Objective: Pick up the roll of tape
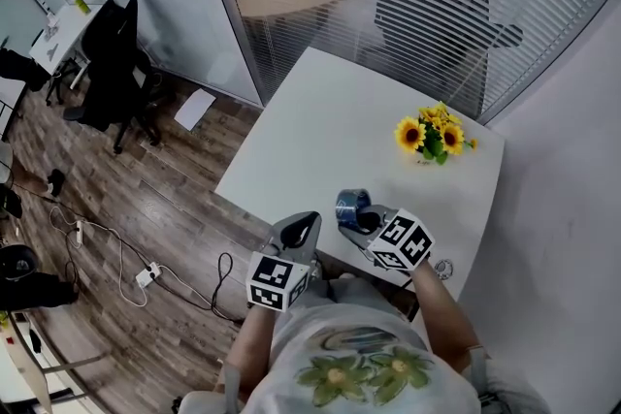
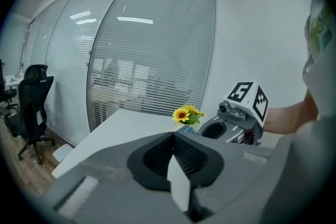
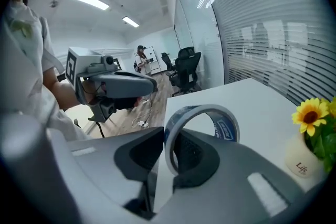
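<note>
**Coach:** Head view first. Your right gripper (image 1: pixel 353 214) has the roll of tape (image 1: pixel 349 204) at the near edge of the white table (image 1: pixel 320 111). The sunflowers (image 1: pixel 432 133) stand at about one o'clock from it, well apart. I judge the lift is the step in hand, so raise the roll straight up and don't swing it toward the flowers.

**Spotter:** Your left gripper (image 1: pixel 307 220) sits at eight o'clock from the roll, just beside it and not touching. Leave it parked there.

**Coach:** Left gripper view now. Its jaws meet at the tips with nothing between them, so that one is empty. Your right gripper shows at two o'clock and the flowers at twelve.

**Spotter:** Right gripper view. The roll stands on edge, and the ring rises at twelve o'clock above the jaws. The jaws are only a little apart and pinch one side of the band. One jaw seems to reach into the hole while the other presses from outside.

**Coach:** That is a thin wall to hold by. Squeeze evenly: too hard may buckle the ring, and too slack may let it pivot. In that view your left gripper shows at ten o'clock and a sunflower at three, so you have room above.
</note>
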### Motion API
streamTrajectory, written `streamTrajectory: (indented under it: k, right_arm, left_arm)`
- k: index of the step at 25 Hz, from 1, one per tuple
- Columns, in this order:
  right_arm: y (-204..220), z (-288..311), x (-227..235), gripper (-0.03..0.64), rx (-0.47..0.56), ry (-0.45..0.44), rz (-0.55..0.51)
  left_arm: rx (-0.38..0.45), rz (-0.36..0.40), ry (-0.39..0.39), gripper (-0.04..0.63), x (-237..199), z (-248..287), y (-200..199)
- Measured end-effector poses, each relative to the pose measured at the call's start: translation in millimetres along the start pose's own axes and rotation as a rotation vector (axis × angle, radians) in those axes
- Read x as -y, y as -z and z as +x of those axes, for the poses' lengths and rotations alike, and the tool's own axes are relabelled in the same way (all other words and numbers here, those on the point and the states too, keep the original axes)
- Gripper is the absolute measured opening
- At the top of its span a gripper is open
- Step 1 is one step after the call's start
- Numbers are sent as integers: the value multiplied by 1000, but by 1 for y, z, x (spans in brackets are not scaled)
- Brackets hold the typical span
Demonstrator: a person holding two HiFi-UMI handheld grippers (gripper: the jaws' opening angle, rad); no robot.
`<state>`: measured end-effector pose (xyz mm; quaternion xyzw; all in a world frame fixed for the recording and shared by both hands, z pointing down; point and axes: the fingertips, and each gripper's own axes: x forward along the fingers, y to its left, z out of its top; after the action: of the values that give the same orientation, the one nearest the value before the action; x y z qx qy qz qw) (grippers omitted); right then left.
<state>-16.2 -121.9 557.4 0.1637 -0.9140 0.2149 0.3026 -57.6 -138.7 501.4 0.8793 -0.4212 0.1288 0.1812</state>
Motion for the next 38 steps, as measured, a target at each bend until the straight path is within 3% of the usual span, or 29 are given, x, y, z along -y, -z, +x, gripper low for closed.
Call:
streamTrajectory:
  k: [11, 21, 31, 38]
  right_arm:
    - [-27, -29, -2, 60, 210, 44, -3]
    - [-51, -56, -17, 63, 369, 1, 21]
    - [-55, -78, -33, 63, 461, -30, 41]
    - [-62, -95, -34, 54, 509, 10, 46]
  left_arm:
    - [7, 12, 4, 6, 7, 3, -4]
    - [29, 3, 24, 5, 15, 2, -19]
    - [36, 14, 36, 5, 28, -2, -22]
    - [53, 23, 56, 5, 35, -4, -32]
